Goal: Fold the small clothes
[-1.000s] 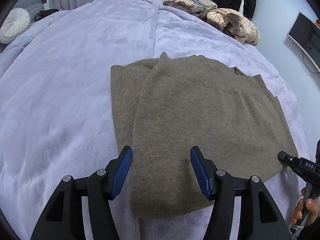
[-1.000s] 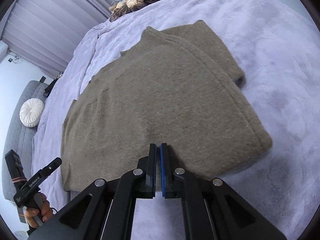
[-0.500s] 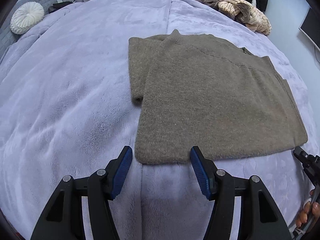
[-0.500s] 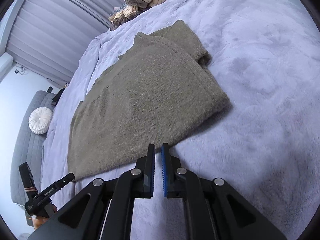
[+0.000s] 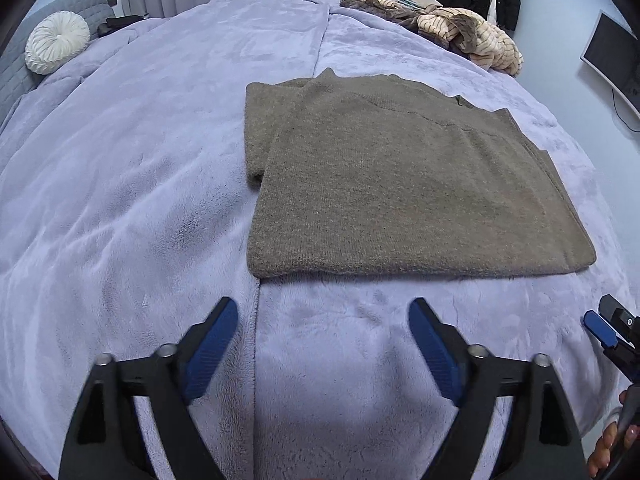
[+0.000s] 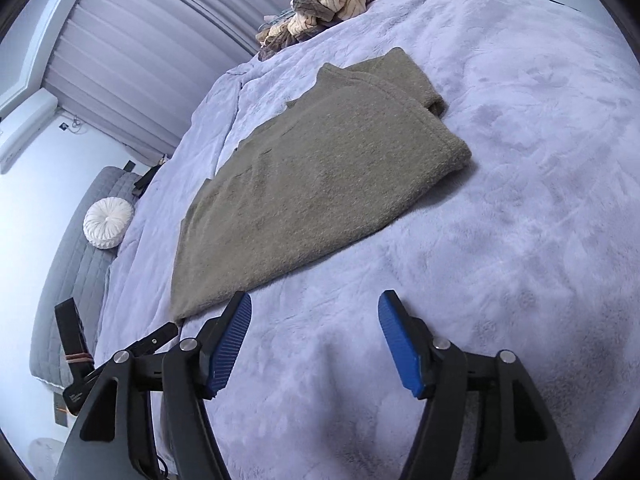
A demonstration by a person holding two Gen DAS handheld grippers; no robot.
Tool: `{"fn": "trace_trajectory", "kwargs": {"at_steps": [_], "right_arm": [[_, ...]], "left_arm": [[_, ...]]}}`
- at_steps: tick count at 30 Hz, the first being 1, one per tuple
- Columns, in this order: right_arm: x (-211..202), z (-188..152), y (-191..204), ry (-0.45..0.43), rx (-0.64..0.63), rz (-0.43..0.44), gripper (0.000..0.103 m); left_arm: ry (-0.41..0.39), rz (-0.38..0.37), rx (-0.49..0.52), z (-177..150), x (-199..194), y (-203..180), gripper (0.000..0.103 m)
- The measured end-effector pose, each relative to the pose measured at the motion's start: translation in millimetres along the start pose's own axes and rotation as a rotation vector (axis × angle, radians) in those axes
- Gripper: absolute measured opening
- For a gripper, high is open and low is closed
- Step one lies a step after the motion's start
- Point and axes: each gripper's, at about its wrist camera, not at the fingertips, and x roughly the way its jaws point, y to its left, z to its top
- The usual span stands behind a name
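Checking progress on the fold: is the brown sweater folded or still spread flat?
Folded. The brown sweater lies in stacked layers on the bed, a sleeve tucked underneath.

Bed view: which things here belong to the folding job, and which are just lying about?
Job:
- olive knit sweater, folded, flat on the blanket
- left gripper and right gripper, both opening, nothing between

Lying about:
- heap of striped clothes
- round white cushion
- monitor

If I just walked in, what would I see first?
A folded brown sweater lying flat in the middle of a big fuzzy lilac blanket. Far behind it sits a heap of striped clothes, and a round white pillow rests at the far left.
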Motion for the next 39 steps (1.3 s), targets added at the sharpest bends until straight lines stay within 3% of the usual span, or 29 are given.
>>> {"fn": "trace_trajectory", "kwargs": {"at_steps": [8,17,20,28,34,39], "right_arm": [[22.7,-3.4,25.0,0.057,-0.015,0.048,0.073],[71.9,-8.5,66.8,0.176,-0.032,0.122,0.075],[89.1,-9.4,75.7,0.217,-0.009,0.152,0.075],[146.7,-10.1,97.9,0.311,0.110,0.283,0.076],[188.7,-5.7,96.8,0.265,0.254,0.345,0.076],[205.5,-0.3,110.1,0.265,0.274,0.394,0.077]], "left_arm": [[-0.048,0.014,0.005,8.1,-7.5,10.1,0.102],[0.023,-0.024,-0.127,24.1,14.3,48.5,0.102],[0.052,-0.094,-0.154,26.8,22.5,58.4,0.102],[0.049,-0.170,-0.176,47.9,30.5,68.9,0.102],[0.051,-0.270,-0.208,62.3,42.3,76.1,0.102],[0.071,-0.329,-0.255,79.2,58.7,84.1,0.102]]}}
